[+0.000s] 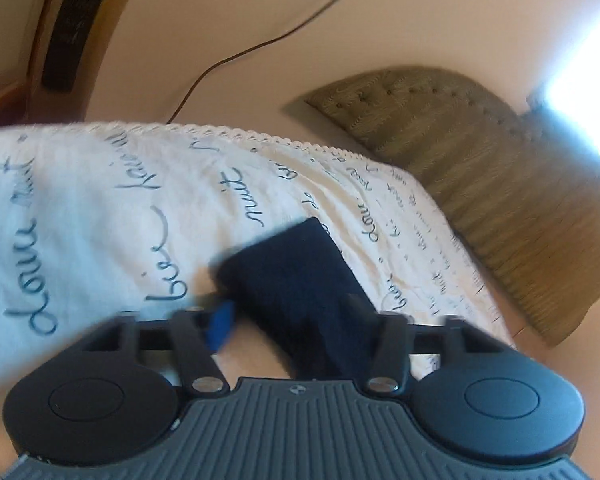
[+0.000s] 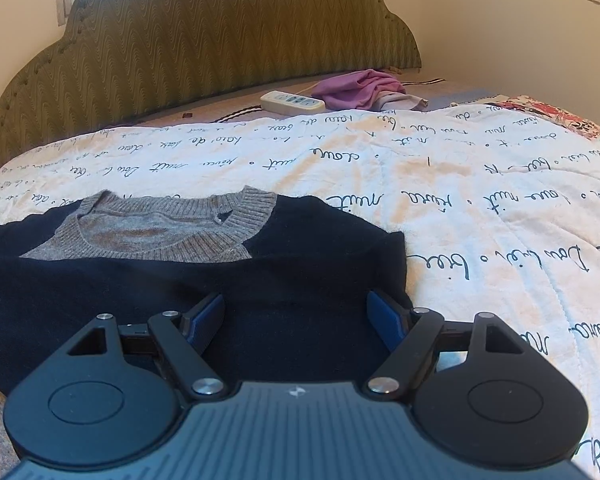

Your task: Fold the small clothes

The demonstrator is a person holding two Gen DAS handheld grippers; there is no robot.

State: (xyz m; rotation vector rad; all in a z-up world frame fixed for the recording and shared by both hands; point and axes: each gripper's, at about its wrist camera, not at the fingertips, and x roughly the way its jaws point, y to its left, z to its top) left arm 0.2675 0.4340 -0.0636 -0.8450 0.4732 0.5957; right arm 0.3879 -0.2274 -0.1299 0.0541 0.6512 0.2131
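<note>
Cursive script is printed in dark ink all over the white quilt. In the left wrist view "bien" and "nuit" can be made out beside the navy sweater. In the right wrist view the script beyond the sweater appears upside down; "nuit" is repeated. No other lettering is readable.

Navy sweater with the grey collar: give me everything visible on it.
The navy knit sweater with a grey ribbed collar lies flat on the white script-printed quilt, neckline pointing toward the green headboard, a grey panel showing below the collar. It looks like soft wool. The right side edge looks folded in straight. The right gripper hangs over its lower body, fingers apart. In the left wrist view, a navy strip, likely a sleeve, runs between the left gripper's fingers.
</note>
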